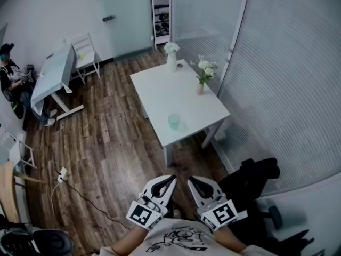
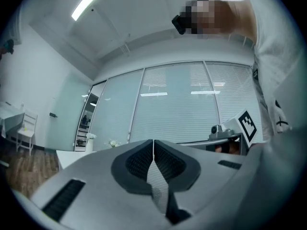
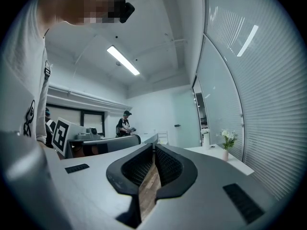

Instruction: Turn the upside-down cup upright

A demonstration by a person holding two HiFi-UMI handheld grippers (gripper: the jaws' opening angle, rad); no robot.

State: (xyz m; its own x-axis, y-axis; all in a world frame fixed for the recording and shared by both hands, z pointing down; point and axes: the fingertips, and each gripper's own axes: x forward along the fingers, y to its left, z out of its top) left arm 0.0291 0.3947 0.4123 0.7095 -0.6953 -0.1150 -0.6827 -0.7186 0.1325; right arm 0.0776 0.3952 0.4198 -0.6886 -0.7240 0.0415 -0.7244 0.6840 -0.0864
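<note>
pale cup sits near front edge of white tabletop, well apart from both tools. left tool and right tool pressed together, nothing pinched, held close to body. imo get closer first, spread one tool, pinch cup wall from side, roll wrist over.

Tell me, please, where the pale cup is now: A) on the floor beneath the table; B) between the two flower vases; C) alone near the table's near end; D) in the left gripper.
C: the cup stands alone near the near end of the white table, apart from the tall vase and the small vase farther back.
</note>
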